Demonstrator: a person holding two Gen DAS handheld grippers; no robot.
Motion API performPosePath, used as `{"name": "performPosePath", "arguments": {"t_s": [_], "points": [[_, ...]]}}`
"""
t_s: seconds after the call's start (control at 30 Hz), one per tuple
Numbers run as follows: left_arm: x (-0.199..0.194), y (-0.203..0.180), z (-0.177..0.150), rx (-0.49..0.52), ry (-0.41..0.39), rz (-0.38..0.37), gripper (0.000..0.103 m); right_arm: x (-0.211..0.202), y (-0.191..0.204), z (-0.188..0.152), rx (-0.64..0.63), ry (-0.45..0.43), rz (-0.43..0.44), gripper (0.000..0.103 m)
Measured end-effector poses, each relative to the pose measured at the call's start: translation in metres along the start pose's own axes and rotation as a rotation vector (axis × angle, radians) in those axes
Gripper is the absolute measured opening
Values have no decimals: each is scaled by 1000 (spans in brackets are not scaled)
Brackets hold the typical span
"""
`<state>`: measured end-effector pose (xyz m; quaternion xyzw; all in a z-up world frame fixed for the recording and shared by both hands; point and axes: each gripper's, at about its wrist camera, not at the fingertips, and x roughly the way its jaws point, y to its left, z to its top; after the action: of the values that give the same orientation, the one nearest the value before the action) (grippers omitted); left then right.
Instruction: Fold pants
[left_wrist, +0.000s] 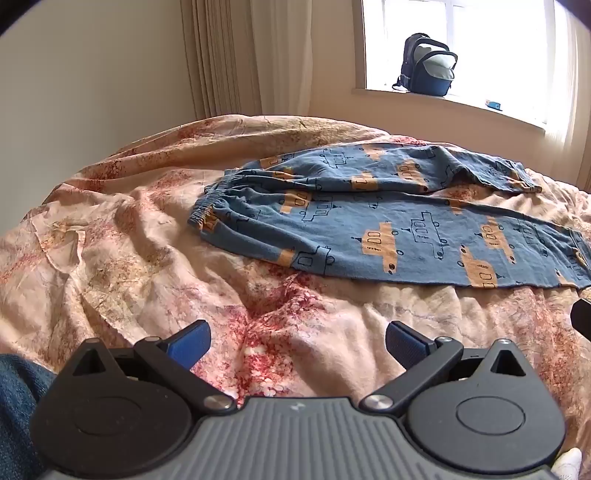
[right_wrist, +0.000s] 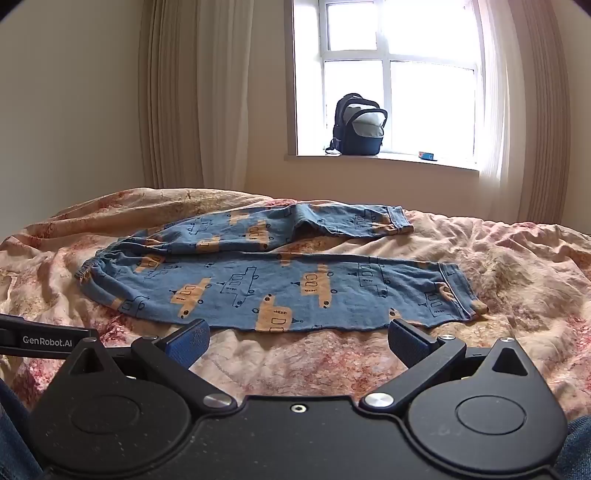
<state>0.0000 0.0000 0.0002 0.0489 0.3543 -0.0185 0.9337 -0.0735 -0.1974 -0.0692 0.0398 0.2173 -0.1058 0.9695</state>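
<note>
Two grippers, both with jaws spread wide and nothing between them — left gripper (left_wrist: 297, 338) hovers over bare bedspread, right gripper (right_wrist: 298, 338) sits just short of the pants' near edge. Neither touches fabric.

The pants (right_wrist: 280, 280) lie flat on the bedspread (right_wrist: 517, 280), unfolded: waistband (left_wrist: 207, 206) to the left, near leg running straight to the right, far leg angled away with a kink near its cuff (right_wrist: 400, 219). Looks like step zero, no fold made yet.

Next move, my read: pinch one leg at waist and cuff and lay it over the other — likely the far leg pulled toward us. The kink wants smoothing first or the fold comes out crooked.

Obstacles — the bedspread is rumpled and soft, easy to grab along with the pants. The backpack (right_wrist: 358, 125) on the windowsill (right_wrist: 406, 162) is well clear.
</note>
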Motion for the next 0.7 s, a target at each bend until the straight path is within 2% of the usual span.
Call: {"name": "performPosePath", "arguments": {"t_s": [0.7], "points": [[1, 3, -1, 0, 5, 4, 103, -2, 0, -1, 1, 0, -3, 103]]}}
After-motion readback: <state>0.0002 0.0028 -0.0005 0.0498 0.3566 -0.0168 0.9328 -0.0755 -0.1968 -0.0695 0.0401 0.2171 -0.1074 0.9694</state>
